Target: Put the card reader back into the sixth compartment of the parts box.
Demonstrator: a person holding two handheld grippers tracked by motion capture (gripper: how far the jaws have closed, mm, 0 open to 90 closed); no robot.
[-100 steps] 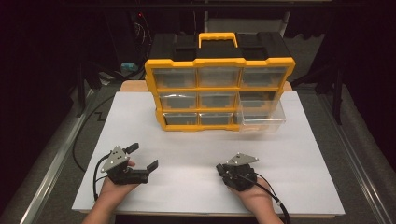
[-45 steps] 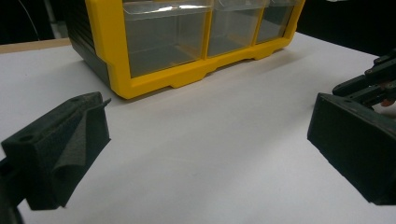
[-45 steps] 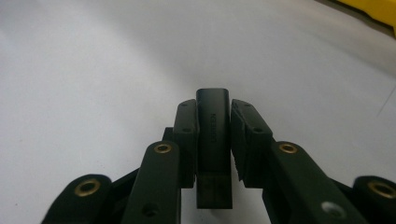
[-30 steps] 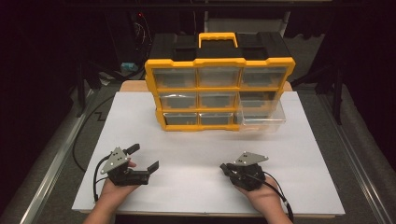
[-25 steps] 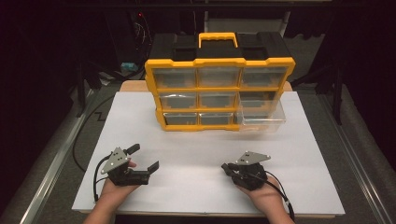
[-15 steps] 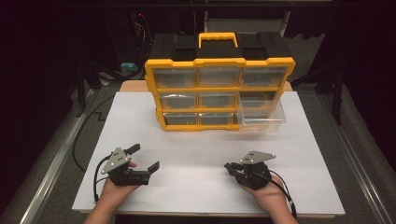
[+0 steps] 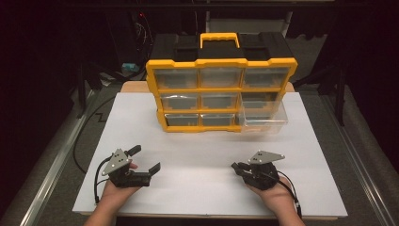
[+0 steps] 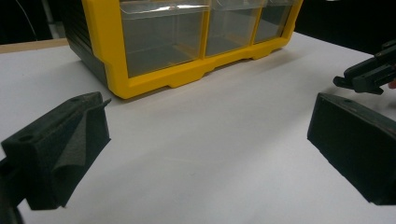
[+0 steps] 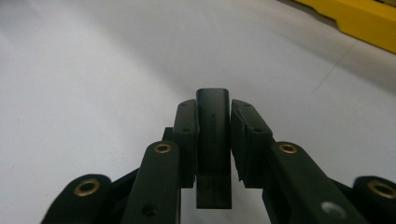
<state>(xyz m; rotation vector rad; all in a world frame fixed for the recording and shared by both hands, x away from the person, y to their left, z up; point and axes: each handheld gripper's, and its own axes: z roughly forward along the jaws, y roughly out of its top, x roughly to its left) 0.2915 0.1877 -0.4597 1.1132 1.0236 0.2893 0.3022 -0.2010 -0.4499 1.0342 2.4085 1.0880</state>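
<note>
At the near edge of the white worktop [image 7: 207, 141] we see both hands. The left claw [image 7: 145, 159] sits at the near left with its jaws spread wide and nothing between them; in the left gripper view its two black foam pads [image 8: 65, 144] stand far apart over bare white surface. The right claw [image 7: 239, 167] sits at the near right, pointing left toward the middle of the worktop. In the right gripper view its jaws are closed on a small black block [image 9: 213, 140], a flat dark piece with faint lettering on its face, held upright between the two pads so that its top stands a little past them. What the piece is we cannot tell.

Farther back, at the middle of the worktop, stands the yellow organiser [image 7: 221, 94] with a yellow handle on top and three rows of clear drawers. Its lower right drawer [image 7: 262, 121] is pulled out toward us, well apart from both claws.
</note>
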